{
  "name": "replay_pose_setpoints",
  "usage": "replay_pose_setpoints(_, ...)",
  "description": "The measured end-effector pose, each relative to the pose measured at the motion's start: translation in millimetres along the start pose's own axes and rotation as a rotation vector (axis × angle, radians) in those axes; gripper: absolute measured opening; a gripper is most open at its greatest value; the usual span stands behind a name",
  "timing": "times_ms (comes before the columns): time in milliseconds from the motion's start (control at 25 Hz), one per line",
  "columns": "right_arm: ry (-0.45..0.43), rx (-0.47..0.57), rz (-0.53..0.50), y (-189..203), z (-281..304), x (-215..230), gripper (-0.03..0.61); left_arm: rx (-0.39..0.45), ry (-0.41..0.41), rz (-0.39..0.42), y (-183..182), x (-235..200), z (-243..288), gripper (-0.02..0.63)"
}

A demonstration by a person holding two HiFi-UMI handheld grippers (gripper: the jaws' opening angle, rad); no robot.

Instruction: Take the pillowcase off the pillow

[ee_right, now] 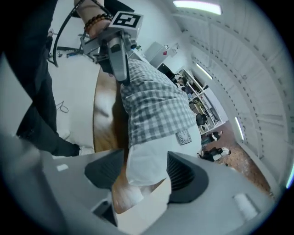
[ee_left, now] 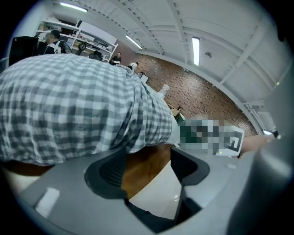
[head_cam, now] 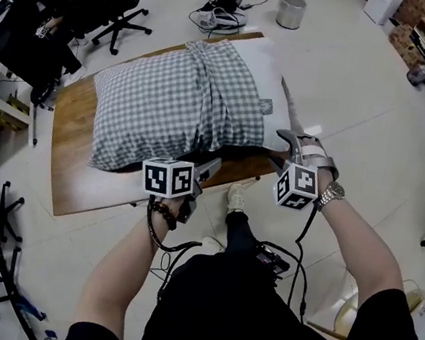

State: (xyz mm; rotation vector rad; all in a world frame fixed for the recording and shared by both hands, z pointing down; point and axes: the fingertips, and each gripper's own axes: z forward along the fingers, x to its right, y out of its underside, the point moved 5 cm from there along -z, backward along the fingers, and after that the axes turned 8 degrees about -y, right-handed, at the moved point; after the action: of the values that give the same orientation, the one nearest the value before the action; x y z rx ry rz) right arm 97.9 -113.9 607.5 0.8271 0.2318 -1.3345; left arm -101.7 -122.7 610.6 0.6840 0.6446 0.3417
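Left gripper (ee_left: 148, 155): jaws stood wide apart and held nothing; only table wood and floor showed between them.
Left gripper, place: at the table's near edge, just short of the pillowcase (head_cam: 176, 99), tips toward its near hem; no touch could be seen.
Right gripper (ee_right: 146, 159): jaws stood wide apart, and the bare white corner of the pillow (head_cam: 273, 83) lay between them.
Right gripper, contact: the corner filled most of the gap, but whether the pads pressed on it I could not tell.
Pillowcase: grey-and-white check, still over most of the pillow, with its mouth bunched near the white end.
Pillow: lay flat on the table (head_cam: 83, 177), with its uncovered end on the right gripper's side; a small label (head_cam: 266, 106) sat on the white part by the check cloth.
Count, grippers: two, one in each hand.
Count, pillows: one.
Count, pillowcases: one.
Count, tables: one, wooden.
Count, bins: one (head_cam: 290, 11), on the floor beyond the table.
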Motion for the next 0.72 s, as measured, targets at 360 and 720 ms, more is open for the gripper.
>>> replay_pose_setpoints(360, 0.095, -0.1, -0.093, 4.0, 40.1, 5.0, 0.299, 0.049, -0.074, -0.119, -1.4, -13.0, 49.5, 0.297)
replay_pose_setpoints(720, 0.176, -0.167, -0.085, 14.3, 48.4, 21.1, 0.074, 0.087, -0.143, -0.172, -9.1, -31.3, 58.3, 0.017)
